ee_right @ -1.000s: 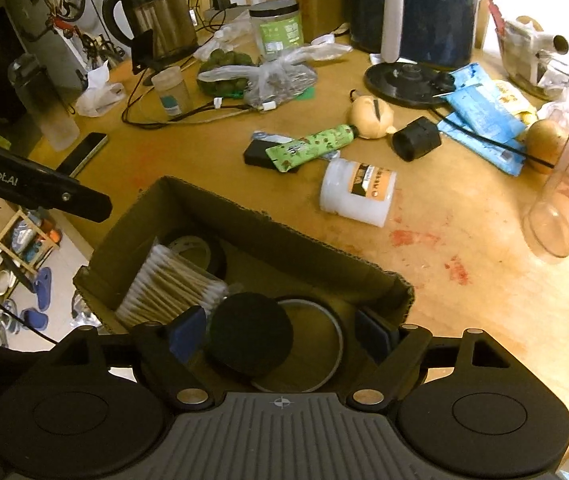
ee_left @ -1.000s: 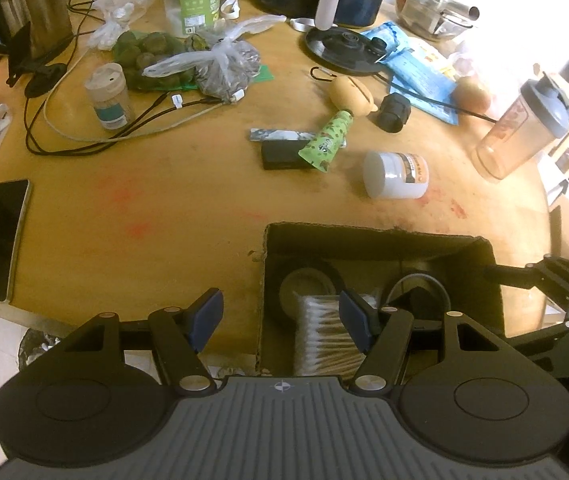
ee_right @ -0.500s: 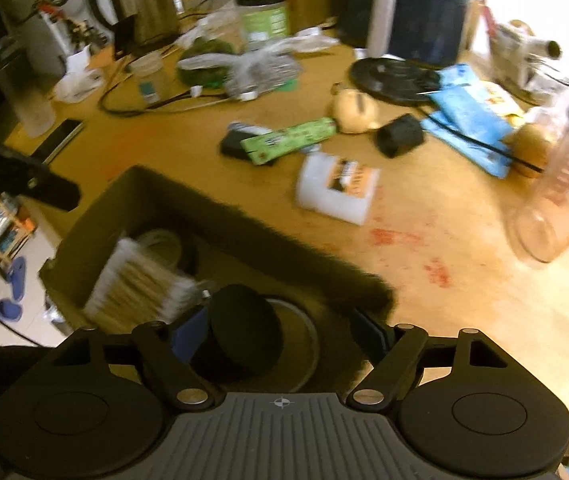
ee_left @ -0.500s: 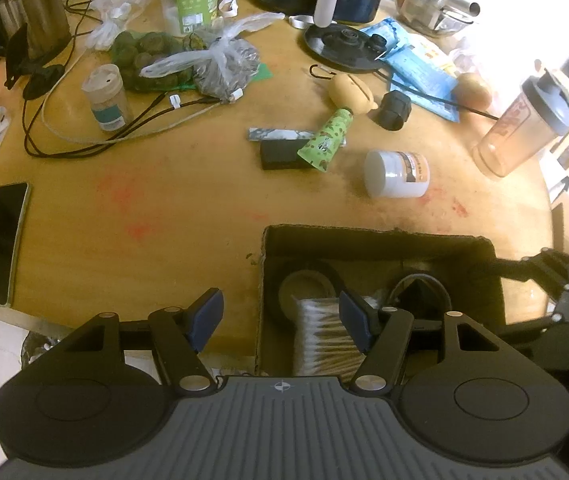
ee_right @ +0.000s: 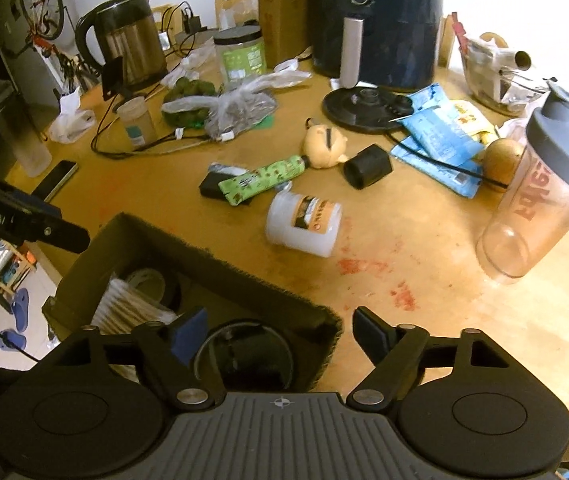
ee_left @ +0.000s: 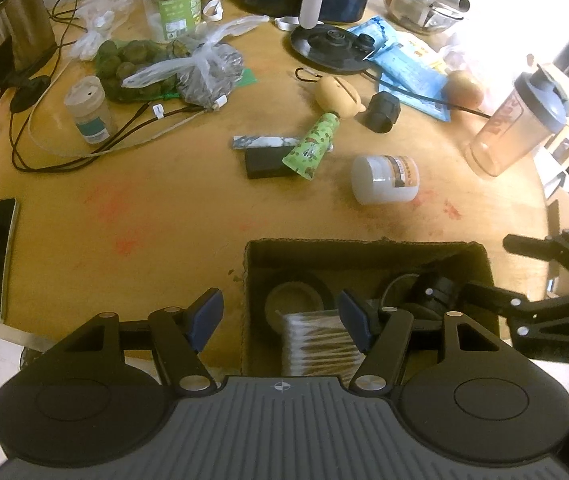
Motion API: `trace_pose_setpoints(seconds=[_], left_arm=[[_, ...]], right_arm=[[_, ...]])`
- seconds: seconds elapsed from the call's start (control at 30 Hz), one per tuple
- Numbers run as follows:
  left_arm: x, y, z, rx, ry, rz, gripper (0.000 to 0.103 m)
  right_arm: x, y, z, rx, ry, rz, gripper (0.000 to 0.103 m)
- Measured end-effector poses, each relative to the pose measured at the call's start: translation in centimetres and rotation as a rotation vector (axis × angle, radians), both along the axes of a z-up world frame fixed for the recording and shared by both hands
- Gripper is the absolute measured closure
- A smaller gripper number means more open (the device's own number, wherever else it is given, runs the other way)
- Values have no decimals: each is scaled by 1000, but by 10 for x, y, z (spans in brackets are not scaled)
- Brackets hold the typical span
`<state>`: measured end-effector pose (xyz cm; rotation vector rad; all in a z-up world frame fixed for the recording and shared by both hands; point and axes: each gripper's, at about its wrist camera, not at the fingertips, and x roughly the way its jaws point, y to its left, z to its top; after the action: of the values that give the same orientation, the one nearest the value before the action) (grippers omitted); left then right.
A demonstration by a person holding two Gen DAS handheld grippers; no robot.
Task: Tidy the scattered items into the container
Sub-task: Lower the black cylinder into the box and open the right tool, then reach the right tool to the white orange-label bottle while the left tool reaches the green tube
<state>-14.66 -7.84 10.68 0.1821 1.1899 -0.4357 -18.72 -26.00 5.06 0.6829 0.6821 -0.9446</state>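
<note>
Now the round tin (ee_right: pixel 244 354) lies in the box (ee_right: pixel 212 264), below open jaws.

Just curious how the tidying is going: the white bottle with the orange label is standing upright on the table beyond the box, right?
Not upright: the white bottle lies on its side on the table beyond the box, as the right wrist view shows.

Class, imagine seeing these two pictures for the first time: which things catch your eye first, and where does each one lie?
The dark cardboard box at the table's near edge, already holding cotton swabs and a tape roll. Beyond it a white bottle lies on its side, with a green tube farther back. Both grippers, left and right, stand open by the box.
</note>
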Motion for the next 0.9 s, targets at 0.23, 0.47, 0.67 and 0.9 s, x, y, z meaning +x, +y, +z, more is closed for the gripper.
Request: trace_pose_setpoints(seconds=[0.23, 0.47, 0.67, 0.9], left_arm=[[2, -1, 2, -10, -8, 1, 40], [4, 2, 3, -12, -11, 17, 39], [6, 8, 5, -18, -21, 30, 39], [12, 15, 9, -39, -45, 47, 38]], right_arm=[[-16, -21, -5, -2, 27, -45, 11], [-14, -40, -9, -13, 50, -66, 7], [0, -53, -11, -26, 58, -47, 7], [14, -69, -15, -17, 46, -35, 7]])
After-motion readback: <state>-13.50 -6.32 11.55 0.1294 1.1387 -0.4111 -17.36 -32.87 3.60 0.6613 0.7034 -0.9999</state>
